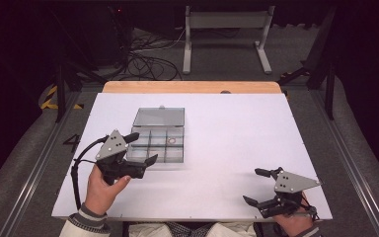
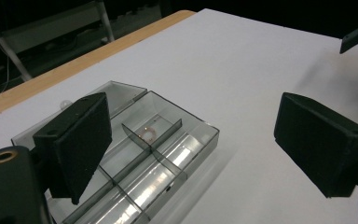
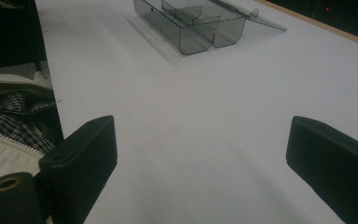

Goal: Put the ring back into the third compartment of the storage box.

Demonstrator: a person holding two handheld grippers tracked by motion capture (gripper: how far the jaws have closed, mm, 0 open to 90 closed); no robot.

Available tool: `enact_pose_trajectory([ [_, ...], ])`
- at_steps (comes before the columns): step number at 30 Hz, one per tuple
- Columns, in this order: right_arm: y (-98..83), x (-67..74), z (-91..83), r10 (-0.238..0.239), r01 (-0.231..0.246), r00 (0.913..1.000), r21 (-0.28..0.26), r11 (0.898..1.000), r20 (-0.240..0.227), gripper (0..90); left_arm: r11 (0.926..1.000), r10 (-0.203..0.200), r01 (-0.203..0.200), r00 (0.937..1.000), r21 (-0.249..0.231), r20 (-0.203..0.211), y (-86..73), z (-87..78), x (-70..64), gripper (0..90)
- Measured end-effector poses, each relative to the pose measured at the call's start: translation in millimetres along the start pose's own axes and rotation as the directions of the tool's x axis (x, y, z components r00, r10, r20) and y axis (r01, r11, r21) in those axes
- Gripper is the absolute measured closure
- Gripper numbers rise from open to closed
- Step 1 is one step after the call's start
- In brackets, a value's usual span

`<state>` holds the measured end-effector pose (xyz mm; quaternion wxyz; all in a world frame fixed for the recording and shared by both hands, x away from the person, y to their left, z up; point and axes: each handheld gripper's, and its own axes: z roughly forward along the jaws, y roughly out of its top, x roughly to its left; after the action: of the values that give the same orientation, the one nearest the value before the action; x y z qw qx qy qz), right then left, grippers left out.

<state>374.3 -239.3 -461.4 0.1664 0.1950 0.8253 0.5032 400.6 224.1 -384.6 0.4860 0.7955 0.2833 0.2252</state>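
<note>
We are holding the left gripper (image 1: 142,147) by the box (image 1: 173,150), jaws apart and empty; the right gripper (image 1: 256,186) is idling on the table (image 1: 237,128), jaws apart.

Both tongs, left (image 1: 139,146) and right (image 1: 256,186), gape wide, gripping nothing.

Table centre and right: the white table top (image 1: 237,133) lay bare, giving open passage between the two grippers.
Far left: the clear compartment box (image 1: 156,143) stood as the one obstacle, its lid (image 1: 159,117) flat on the far side.
Box interior: upright dividers split it into cells; a small ring (image 1: 171,141) lay in one.
Left gripper (image 1: 140,148): it hung just beside the box's near-left corner, jaws spread, nothing between them.
Right gripper (image 1: 258,186): it sat at the near right edge, jaws apart, well clear of the box.
</note>
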Motion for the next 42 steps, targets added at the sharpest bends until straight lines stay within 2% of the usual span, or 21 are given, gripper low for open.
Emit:
enact_pose_trajectory([
  [4,-0.1,-0.2,-0.2,0.001,-0.001,1.0000,-0.001,1.000,0.000,9.4,0.9998,0.015,-0.015,0.9999,-0.011,-0.002,-10.6,-5.9,-4.9,10.6],
  [9,-0.1,0.0,0.0,0.002,-0.002,1.0000,-0.001,1.000,-0.002,9.4,0.9992,0.007,-0.007,1.0000,-0.040,-0.005,-25.6,-16.9,-10.8,10.5],
  [12,0.1,0.6,0.5,0.000,0.000,1.0000,0.001,1.000,-0.003,9.4,0.9989,0.019,-0.020,0.9997,-0.043,-0.018,-33.7,-21.5,-12.0,10.0],
  [18,0.0,0.7,0.8,0.002,-0.002,1.0000,0.000,1.000,-0.002,9.4,0.9986,0.017,-0.019,0.9991,-0.049,-0.038,-51.5,-28.9,-13.0,9.3],
  [25,-0.2,0.1,0.9,0.005,-0.005,1.0000,0.002,1.000,-0.003,9.4,0.9975,-0.014,0.011,0.9985,-0.070,-0.053,-72.6,-38.9,-8.8,9.2],
  [31,-0.4,-0.1,0.9,0.008,-0.008,1.0000,0.003,1.000,-0.005,9.4,0.9986,0.007,-0.011,0.9977,-0.051,-0.067,-85.5,-42.5,-8.5,8.9],
  [37,-0.8,-0.7,0.5,0.008,-0.008,1.0000,0.004,1.000,-0.005,9.3,0.9995,0.002,-0.004,0.9977,-0.030,-0.068,-96.5,-44.5,-8.2,8.6],
  [42,-0.9,-0.9,0.6,0.009,-0.009,0.9999,0.007,1.000,-0.009,9.3,1.0000,-0.007,0.007,0.9986,0.006,-0.053,-107.1,-42.1,-7.8,8.7],
])
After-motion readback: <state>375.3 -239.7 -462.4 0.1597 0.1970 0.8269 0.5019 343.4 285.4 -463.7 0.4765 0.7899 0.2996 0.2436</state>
